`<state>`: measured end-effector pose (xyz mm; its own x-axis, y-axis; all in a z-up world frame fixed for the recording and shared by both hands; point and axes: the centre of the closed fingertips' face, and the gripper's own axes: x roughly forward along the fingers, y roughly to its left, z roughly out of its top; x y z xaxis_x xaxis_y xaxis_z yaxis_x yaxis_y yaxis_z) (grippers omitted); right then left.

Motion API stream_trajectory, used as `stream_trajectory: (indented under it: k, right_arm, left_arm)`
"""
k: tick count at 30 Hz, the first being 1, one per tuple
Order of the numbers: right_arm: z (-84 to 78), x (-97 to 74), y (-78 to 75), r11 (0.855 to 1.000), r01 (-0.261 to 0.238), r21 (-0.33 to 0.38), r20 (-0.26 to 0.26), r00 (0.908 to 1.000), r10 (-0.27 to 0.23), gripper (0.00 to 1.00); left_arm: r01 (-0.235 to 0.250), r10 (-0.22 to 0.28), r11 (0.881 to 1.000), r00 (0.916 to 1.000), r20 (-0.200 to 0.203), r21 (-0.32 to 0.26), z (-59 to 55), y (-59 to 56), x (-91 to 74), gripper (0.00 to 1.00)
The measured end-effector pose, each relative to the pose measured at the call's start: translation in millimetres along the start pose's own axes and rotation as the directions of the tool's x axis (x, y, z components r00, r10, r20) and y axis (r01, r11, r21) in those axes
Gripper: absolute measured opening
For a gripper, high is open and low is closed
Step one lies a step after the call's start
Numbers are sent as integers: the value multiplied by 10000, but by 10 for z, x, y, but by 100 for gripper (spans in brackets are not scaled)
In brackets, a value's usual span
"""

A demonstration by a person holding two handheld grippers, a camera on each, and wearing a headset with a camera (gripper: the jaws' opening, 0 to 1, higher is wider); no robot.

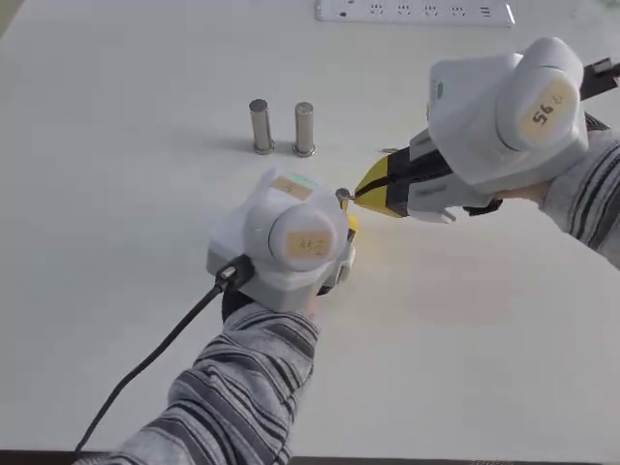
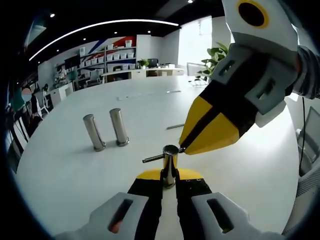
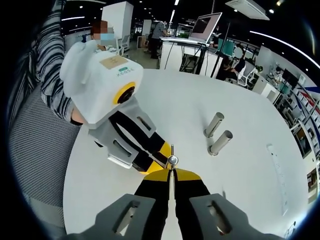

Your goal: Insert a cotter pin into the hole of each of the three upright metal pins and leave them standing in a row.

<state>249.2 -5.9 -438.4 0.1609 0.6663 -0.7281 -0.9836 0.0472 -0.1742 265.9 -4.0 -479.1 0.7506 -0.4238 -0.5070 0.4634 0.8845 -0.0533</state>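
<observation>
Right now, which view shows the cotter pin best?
The left gripper view: the cotter pin pokes sideways from the held metal pin. The right gripper view shows it lengthwise, as a thin line; the head view barely resolves it.

Bright, even overhead light; soft faint shadows; fisheye-warped edges.

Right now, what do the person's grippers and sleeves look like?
The left gripper and right gripper have pale grey housings, black jaws with yellow tips and tan round labels. A black cable runs from the left one. The sleeves are grey with dark stripes.
</observation>
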Motion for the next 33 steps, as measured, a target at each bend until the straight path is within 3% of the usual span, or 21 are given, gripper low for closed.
stream_trajectory:
  k: [7,12,14,17,19,21,28,33]
  right_arm:
    - [18,15,-6,9999,89,-110,13,10000,-89,0]
    - [45,7,-28,9974,285,659,379,9988,-310,0]
    - [45,-6,-46,9941,426,999,483,9977,-476,5]
    - [73,-41,-86,9800,683,1868,936,9918,-870,9]
    - [87,-82,-117,9627,794,2586,1225,9859,-1142,11]
    - [95,-125,-153,9510,943,2944,1479,9786,-1428,13]
    - [-20,-211,-203,9167,1269,3788,1545,9680,-1979,19]
    - [-90,-230,-191,9024,1574,4012,1447,9619,-2321,19]
  left_arm:
    - [-105,105,9999,9999,18,-62,-3,7,-5,5]
    - [-108,108,9999,9999,33,-96,-3,9,-4,5]
    - [-101,101,9999,9999,31,-21,-1,9,-5,5]
    - [-14,14,10000,10000,45,3,3,17,3,5]
    - [23,-23,9993,10000,-8,373,7,32,3,5]
    - [68,-68,9997,10000,11,248,7,50,3,5]
    - [106,-106,9999,9999,-92,1,28,176,-11,5]
    - [-11,11,10000,10000,39,-53,91,326,-48,5]
